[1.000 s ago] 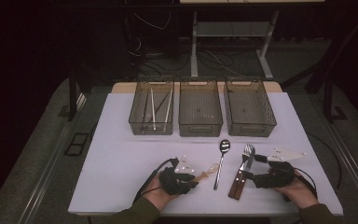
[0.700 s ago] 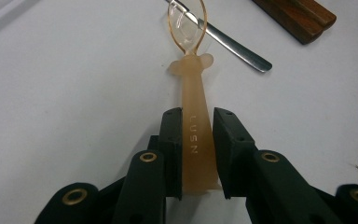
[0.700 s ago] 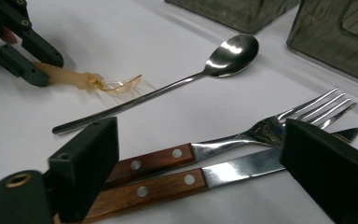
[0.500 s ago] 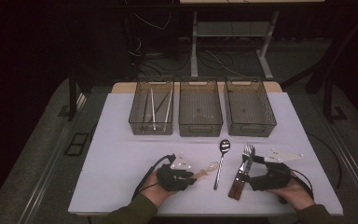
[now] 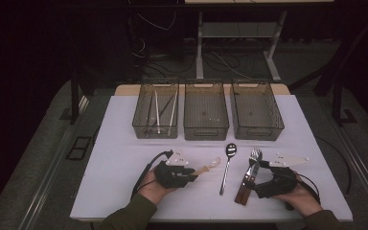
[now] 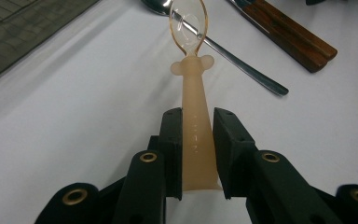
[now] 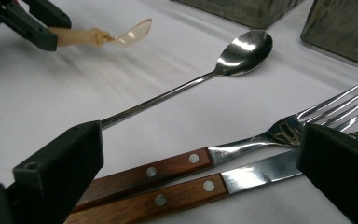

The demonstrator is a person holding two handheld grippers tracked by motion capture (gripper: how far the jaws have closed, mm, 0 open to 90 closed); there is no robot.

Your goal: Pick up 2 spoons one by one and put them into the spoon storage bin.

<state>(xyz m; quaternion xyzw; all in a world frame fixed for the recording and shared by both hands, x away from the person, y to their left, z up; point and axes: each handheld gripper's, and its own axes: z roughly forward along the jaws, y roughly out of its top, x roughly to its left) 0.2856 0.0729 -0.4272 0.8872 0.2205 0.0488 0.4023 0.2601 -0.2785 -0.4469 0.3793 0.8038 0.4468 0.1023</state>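
Sorting of cutlery into the three bins looks barely begun. The left gripper [image 6: 196, 154] is clamped on the handle of a small peach-coloured baby spoon [image 6: 193, 98], whose clear bowl points toward the bins; in the right gripper view it hangs just above the bench [image 5: 120, 158], so this piece is picked up but not yet delivered. The right gripper [image 7: 200, 163] has just been opening, and its jaws now stand wide apart, straddling the wooden handles of the fork [image 7: 242, 144] and the knife [image 7: 200, 189] without pressing on either. Both lie side by side on the bench, and the long steel spoon [image 5: 227, 165] lies untouched between the two hands.

Of the containers, the left bin [image 5: 156, 111] holds several long thin pieces, probably chopsticks, though the high view is too dim to be sure. The middle bin [image 5: 206, 111] and the right bin [image 5: 257, 111] look empty. By my reading, four pieces remain to be binned.
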